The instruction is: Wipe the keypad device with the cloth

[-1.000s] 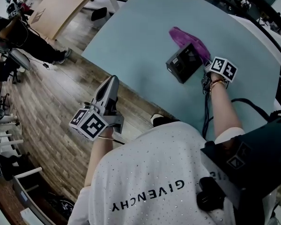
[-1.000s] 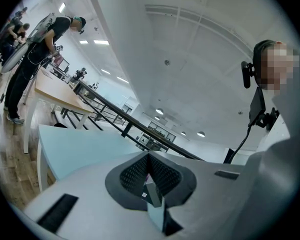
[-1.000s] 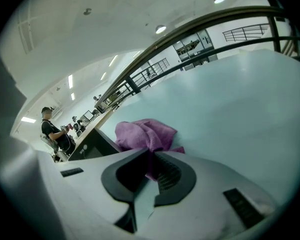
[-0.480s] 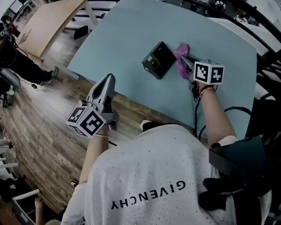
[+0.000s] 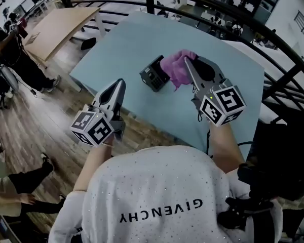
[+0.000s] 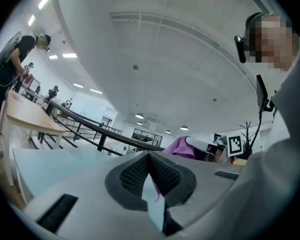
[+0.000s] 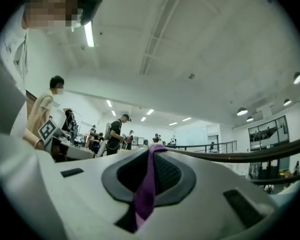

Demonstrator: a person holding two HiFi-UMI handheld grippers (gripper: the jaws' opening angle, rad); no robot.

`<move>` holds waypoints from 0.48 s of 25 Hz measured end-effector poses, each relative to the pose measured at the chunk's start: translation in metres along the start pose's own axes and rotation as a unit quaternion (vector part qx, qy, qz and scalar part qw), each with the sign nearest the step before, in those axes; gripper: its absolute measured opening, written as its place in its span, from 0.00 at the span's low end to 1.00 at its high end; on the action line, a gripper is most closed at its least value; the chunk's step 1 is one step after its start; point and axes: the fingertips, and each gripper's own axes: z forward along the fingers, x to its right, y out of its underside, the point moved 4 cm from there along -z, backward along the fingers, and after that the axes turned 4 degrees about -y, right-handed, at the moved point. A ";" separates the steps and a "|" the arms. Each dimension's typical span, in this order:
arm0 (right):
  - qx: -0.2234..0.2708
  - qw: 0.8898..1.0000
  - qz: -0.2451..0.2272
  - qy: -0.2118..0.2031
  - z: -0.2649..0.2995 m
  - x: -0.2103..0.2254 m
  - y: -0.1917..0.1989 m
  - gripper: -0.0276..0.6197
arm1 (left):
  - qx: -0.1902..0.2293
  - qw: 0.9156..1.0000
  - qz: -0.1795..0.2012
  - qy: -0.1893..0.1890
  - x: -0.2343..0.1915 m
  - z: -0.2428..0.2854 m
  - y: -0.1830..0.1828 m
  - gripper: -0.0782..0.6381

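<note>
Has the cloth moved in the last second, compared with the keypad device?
Yes. It lay spread on the table beyond the keypad device. Now the right tongs hold the cloth bunched up at the device's right side.

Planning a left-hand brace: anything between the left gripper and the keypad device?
Nothing: the head view shows only bare table between the left gripper and the keypad device. The cloth, pinched in the right gripper, is on the device's other side.

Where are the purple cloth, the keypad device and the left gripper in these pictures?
cloth [image 5: 175,65], head view, middle of the bunched purple fabric.
keypad device [image 5: 152,76], head view, its dark top face.
left gripper [image 5: 120,84], head view, the tip of its jaws.
</note>
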 end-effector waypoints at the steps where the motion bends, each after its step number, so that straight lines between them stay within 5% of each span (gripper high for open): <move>1: 0.014 1.000 -0.001 -0.003 -0.009 0.000 -0.010 0.08 | 0.000 1.000 0.018 -0.001 0.010 -0.002 0.000 0.11; 4: 0.009 1.000 0.014 -0.004 -0.036 0.006 -0.017 0.08 | -0.002 0.999 0.045 -0.014 0.039 -0.012 0.009 0.11; 12: -0.082 0.995 0.061 -0.021 -0.159 0.044 0.037 0.08 | 0.026 1.000 0.010 0.005 0.169 -0.002 0.072 0.11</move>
